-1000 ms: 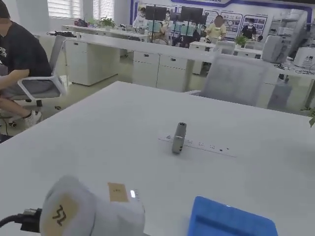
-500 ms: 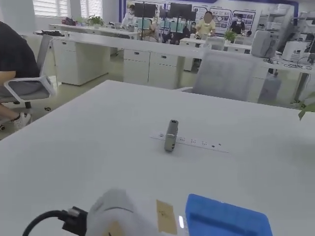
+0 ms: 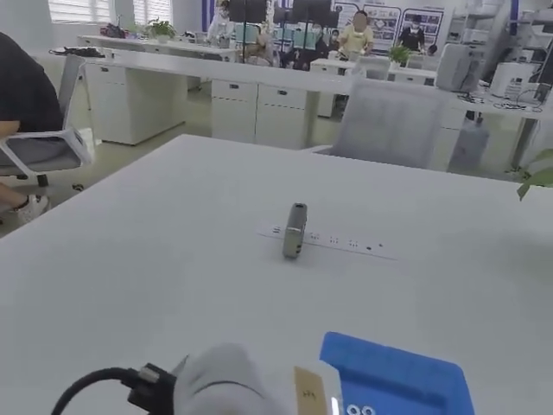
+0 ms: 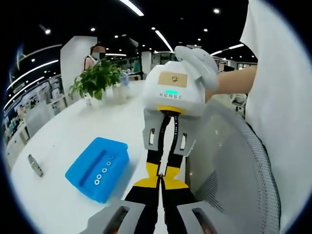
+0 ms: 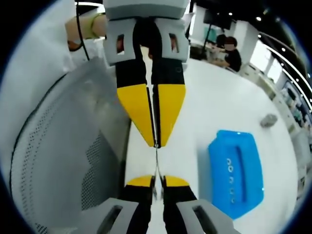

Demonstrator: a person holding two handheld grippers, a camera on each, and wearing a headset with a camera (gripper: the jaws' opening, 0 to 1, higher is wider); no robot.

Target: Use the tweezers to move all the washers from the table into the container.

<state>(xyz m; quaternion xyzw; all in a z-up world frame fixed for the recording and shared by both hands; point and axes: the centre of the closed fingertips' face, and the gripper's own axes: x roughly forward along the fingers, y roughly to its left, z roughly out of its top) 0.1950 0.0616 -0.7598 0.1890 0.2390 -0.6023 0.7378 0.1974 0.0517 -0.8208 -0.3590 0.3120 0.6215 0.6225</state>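
Washers (image 4: 102, 171) sit in a blue container (image 4: 78, 168) on the white office table (image 3: 173, 251).

In the head view my blue container (image 3: 393, 376) is cut off at 5 o'clock. A tool (image 3: 226, 387) of mine at 6 o'clock is blurry and cut off too. The washers (image 3: 356, 410) inside look tiny.

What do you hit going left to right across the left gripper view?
small gray metal piece → blue container with washers in its slot → right gripper, facing the camera with its jaws together → mesh chair back
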